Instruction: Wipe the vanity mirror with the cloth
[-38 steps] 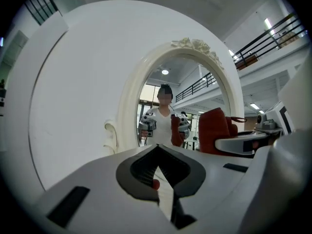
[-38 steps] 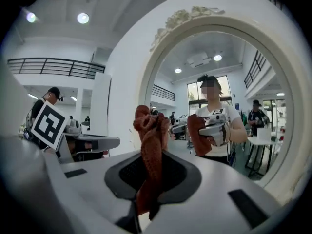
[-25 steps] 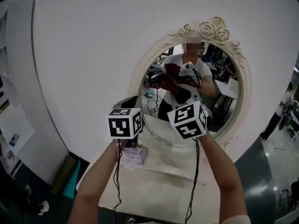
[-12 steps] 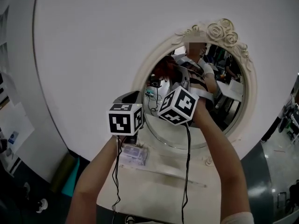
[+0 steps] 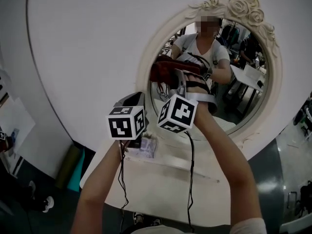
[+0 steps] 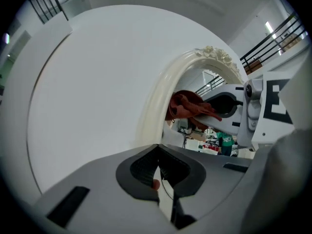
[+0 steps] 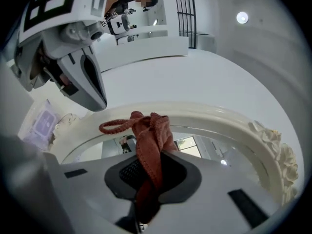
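An oval vanity mirror (image 5: 239, 96) in a cream carved frame (image 5: 146, 67) leans on a white wall. My right gripper (image 5: 178, 78) is shut on a rust-red cloth (image 5: 167, 70) and holds it against the glass near the mirror's left edge. In the right gripper view the cloth (image 7: 151, 140) hangs bunched out of the shut jaws (image 7: 151, 172), just under the frame (image 7: 219, 118). My left gripper (image 5: 130, 100) hovers by the frame's lower left, shut on nothing (image 6: 158, 167). From the left gripper view the cloth (image 6: 187, 106) shows by the frame (image 6: 161, 111).
A white vanity table (image 5: 161, 184) lies below the mirror, with a small clear packet (image 5: 146, 147) on it under the left gripper. Cables hang from both grippers. The wall curves away at left, and dark floor shows beyond the table's edges.
My right gripper has carried the cloth from the mirror's middle up and left to its left edge. The left gripper has stayed about where it was.
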### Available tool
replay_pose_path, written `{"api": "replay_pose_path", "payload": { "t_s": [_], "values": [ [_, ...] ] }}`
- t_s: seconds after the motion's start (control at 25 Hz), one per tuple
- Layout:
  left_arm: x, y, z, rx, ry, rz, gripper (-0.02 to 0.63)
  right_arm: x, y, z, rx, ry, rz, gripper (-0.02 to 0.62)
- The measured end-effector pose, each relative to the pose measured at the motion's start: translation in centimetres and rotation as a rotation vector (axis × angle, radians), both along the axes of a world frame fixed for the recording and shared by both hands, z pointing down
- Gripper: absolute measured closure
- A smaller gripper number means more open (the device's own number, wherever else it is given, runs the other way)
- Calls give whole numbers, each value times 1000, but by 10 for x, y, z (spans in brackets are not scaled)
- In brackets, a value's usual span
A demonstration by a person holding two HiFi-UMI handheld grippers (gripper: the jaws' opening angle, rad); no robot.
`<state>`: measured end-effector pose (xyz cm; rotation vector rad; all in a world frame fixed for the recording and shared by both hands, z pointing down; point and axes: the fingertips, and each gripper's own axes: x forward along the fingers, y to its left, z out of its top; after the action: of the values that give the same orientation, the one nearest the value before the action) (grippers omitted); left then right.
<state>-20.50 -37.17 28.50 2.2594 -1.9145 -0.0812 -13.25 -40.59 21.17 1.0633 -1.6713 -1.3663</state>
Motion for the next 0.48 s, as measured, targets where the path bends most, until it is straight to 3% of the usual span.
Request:
{"api": "replay_pose_path", "payload": {
  "t_s": [0.48],
  "values": [
    [6,20,128,-205,24,26,597,5,6,189,-289,99,-21,535]
  ]
}}
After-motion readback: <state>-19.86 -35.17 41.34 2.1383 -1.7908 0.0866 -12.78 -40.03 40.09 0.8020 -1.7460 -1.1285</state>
